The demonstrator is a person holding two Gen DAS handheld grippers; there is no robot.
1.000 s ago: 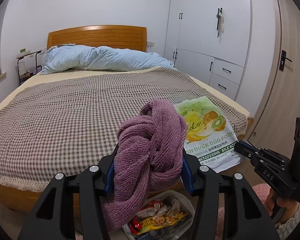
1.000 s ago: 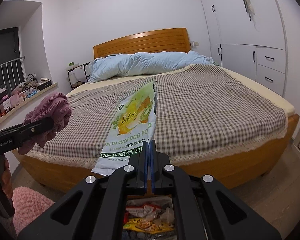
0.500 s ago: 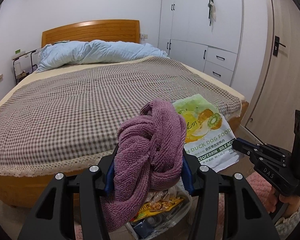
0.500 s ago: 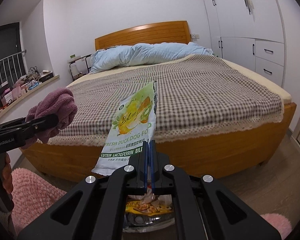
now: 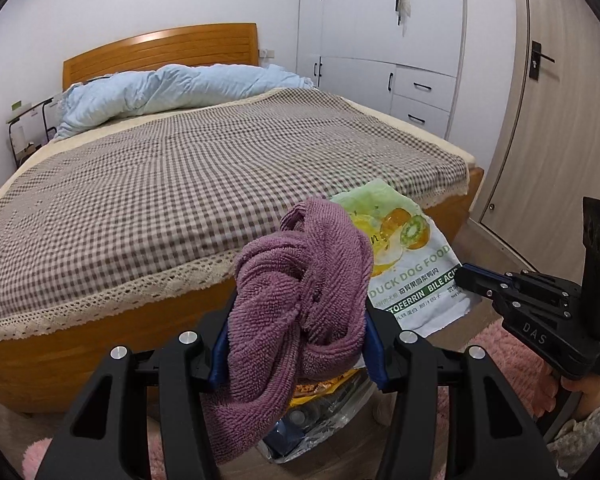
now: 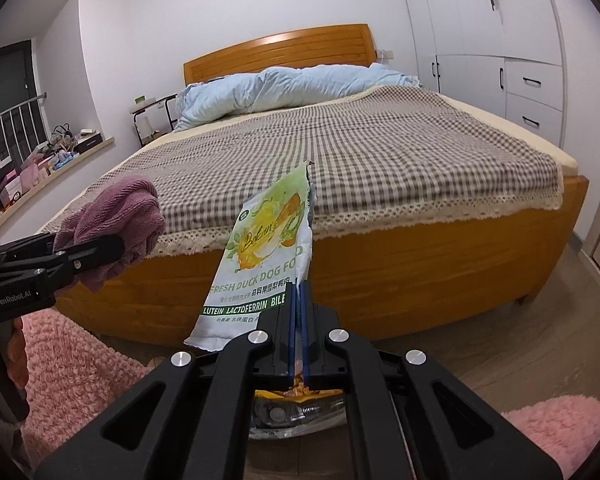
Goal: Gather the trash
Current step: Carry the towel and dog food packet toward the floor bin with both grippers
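My left gripper [image 5: 296, 344] is shut on a crumpled purple towel [image 5: 300, 296] and holds it in the air before the bed. The towel also shows in the right wrist view [image 6: 116, 216]. My right gripper [image 6: 299, 300] is shut on the lower edge of an empty green and white dog food bag [image 6: 266, 256], which stands up from the fingers; the bag also shows in the left wrist view [image 5: 412, 264]. Below both grippers a clear plastic trash bag [image 5: 320, 420] with snack wrappers lies on the floor, also in the right wrist view [image 6: 296, 412].
A wooden bed [image 6: 420, 248] with a checked cover [image 5: 160, 184] and a blue duvet [image 6: 300, 88] fills the room ahead. Pink fluffy rugs [image 6: 72, 368] lie on the floor. White wardrobes [image 5: 380, 40] and a door [image 5: 560, 120] stand to the right.
Both grippers have drawn back from the bed and dropped lower, each still holding its item. The bed edge and floor now show; the trash bag stays under them.
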